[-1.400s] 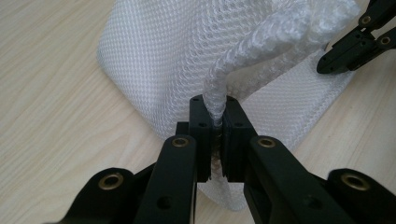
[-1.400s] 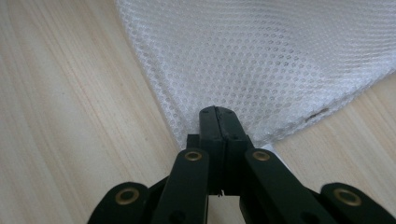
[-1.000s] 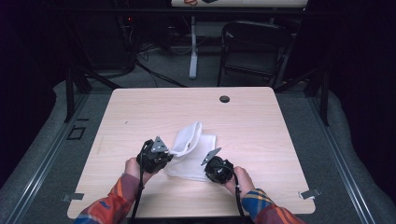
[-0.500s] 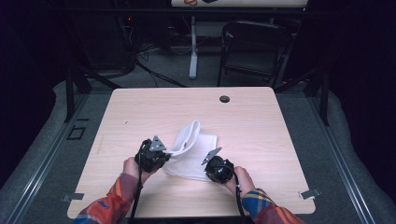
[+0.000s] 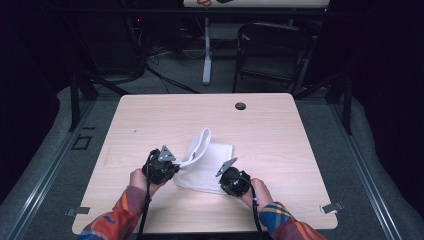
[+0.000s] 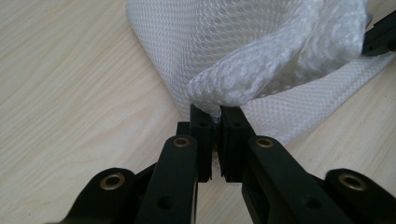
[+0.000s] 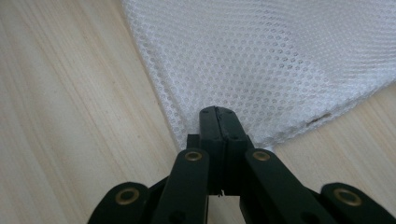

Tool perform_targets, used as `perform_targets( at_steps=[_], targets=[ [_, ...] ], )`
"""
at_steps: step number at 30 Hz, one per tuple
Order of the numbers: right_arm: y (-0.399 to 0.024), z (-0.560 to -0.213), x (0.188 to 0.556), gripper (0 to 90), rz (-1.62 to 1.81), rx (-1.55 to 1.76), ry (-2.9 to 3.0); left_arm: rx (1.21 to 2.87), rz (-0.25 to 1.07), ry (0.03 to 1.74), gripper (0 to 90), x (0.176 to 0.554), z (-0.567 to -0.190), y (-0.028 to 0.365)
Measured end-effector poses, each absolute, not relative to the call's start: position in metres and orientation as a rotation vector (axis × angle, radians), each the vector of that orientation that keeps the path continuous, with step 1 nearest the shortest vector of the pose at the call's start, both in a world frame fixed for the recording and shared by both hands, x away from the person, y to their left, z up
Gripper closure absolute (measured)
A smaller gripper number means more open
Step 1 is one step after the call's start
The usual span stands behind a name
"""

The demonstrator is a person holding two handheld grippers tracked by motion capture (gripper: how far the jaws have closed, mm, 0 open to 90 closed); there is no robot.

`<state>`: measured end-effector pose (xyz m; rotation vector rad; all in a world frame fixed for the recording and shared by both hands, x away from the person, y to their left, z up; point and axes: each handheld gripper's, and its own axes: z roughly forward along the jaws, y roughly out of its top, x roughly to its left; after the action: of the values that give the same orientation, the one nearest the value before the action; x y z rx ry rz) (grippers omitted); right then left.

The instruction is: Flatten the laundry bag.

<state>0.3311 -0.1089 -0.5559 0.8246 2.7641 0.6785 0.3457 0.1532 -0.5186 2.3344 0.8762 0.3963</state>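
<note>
The surface lies bare across its far half and along both side edges, so a hand-held gripper could pass there freely. Only a small dark round insert sits near the far edge. The white mesh cloth, its raised fold standing up, blocks the near middle.

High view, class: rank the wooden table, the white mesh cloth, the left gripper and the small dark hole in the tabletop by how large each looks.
1. wooden table
2. white mesh cloth
3. left gripper, pinching the cloth's near-left edge
4. small dark hole, though it sits farther from the camera, so its look is shrunk a little
</note>
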Motion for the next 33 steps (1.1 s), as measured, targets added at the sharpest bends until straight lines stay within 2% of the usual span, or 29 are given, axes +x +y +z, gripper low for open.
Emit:
perform_targets(
  at_steps=[24, 31, 33],
  targets=[
    [-0.111, -0.556, 0.333, 90.0, 0.667, 0.827, 2.759, 2.326, 0.344, 0.974, 85.3, 0.347, -0.523, 0.168],
    [-0.112, -0.555, 0.334, 90.0, 0.669, 0.829, 2.764, 2.339, 0.319, 0.996, 80.5, 0.348, -0.524, 0.171],
    [-0.115, -0.555, 0.335, 90.0, 0.663, 0.83, 2.768, 2.357, 0.315, 1.004, 75.6, 0.348, -0.524, 0.171]
  ],
)
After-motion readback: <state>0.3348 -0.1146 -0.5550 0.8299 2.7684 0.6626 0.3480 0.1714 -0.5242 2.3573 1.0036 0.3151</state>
